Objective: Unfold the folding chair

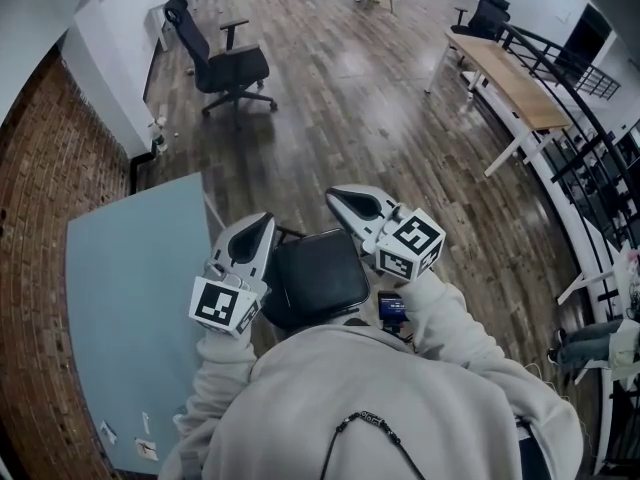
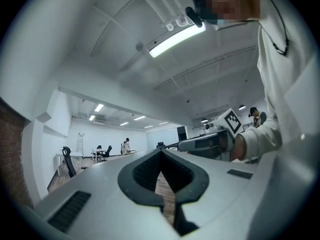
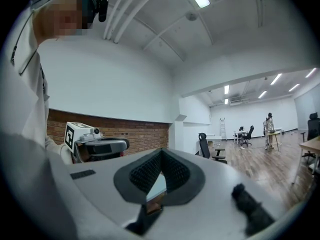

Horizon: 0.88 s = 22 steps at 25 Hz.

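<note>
**A:** Entry one, the tongs?

**B:** Left gripper: jaws clenched together, nothing between them. Right gripper: the same, clenched and empty. The two are held side by side, tips pointing away from the person.

**A:** Entry two, the task's thing?

**B:** Folding chair: black seat pad facing up, between the two grippers and beneath them, behind their tips. A thin dark frame bar shows just beside the left gripper's inner side. Contact with either gripper cannot be told.

**A:** Entry three, surroundings?

**B:** Grey-blue table: on the left gripper's outer side. Brick wall: beyond that table. Black office chair: ahead of the left gripper's tips, well apart. Long wooden desk: ahead of the right gripper and out to its right, well apart. Wood-plank floor: under everything.
</note>
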Each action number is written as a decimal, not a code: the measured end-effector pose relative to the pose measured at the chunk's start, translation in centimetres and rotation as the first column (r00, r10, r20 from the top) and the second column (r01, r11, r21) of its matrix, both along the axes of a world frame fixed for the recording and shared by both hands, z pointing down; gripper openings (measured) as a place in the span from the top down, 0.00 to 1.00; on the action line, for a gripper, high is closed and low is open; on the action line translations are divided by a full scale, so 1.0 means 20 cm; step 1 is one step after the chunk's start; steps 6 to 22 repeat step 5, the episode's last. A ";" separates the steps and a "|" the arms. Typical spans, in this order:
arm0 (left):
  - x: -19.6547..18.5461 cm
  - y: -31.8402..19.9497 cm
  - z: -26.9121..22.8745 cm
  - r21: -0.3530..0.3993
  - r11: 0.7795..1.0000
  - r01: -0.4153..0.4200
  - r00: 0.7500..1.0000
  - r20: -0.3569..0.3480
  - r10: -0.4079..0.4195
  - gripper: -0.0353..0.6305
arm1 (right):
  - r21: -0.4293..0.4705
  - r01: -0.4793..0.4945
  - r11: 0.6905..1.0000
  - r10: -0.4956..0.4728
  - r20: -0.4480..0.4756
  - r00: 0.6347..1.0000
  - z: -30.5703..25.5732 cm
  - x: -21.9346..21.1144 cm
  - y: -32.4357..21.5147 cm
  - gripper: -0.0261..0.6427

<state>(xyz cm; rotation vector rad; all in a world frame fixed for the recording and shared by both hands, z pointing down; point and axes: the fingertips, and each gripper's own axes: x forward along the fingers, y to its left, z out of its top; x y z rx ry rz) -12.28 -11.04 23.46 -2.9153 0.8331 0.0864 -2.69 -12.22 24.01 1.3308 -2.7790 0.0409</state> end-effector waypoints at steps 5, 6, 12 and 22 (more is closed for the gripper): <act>0.04 0.05 -0.12 0.064 0.998 -0.021 1.000 -0.002 0.022 0.94 | 0.001 0.003 1.000 -0.003 0.002 1.000 0.00 0.02 -0.01 0.95; 0.04 0.05 -0.12 0.064 0.998 -0.021 1.000 -0.002 0.022 0.94 | 0.001 0.003 1.000 -0.003 0.002 1.000 0.00 0.02 -0.01 0.95; 0.04 0.05 -0.12 0.064 0.998 -0.021 1.000 -0.002 0.022 0.94 | 0.001 0.003 1.000 -0.003 0.002 1.000 0.00 0.02 -0.01 0.95; 0.04 0.05 -0.12 0.064 0.998 -0.021 1.000 -0.002 0.022 0.94 | 0.001 0.003 1.000 -0.003 0.002 1.000 0.00 0.02 -0.01 0.95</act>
